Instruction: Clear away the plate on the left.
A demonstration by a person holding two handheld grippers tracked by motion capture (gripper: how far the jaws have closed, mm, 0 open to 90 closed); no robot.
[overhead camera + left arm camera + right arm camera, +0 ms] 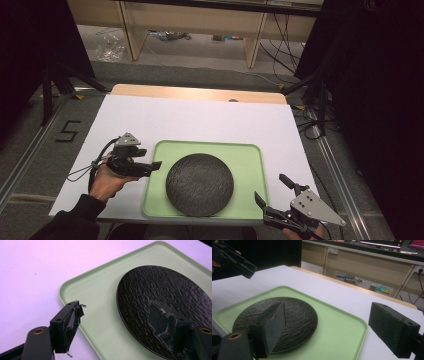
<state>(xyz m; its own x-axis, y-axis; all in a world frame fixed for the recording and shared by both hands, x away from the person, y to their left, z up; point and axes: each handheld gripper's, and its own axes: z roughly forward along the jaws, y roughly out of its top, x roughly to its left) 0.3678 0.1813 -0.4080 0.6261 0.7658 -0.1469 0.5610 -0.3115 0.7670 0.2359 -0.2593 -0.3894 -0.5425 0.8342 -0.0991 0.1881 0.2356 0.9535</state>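
A round black textured plate point(200, 184) lies in the middle of a light green tray point(250, 160) near the table's front edge. My left gripper point(155, 166) hovers just off the tray's left rim, pointing right toward the plate. In the left gripper view its jaws point(116, 308) stand open above the tray point(95, 290) and the plate's point(162, 287) left edge, with nothing between them. My right gripper point(271, 188) sits at the tray's front right corner, open and empty. The right gripper view looks across the plate point(297, 312) and tray point(337, 335) between wide jaws point(329, 310), with the left gripper point(234, 260) far off.
A white sheet point(200, 120) covers the table, with a wooden edge point(200, 93) at the back. A black tripod point(50, 85) stands left of the table by a floor mark "5" point(67, 131). Cables point(310, 120) lie on the floor at the right.
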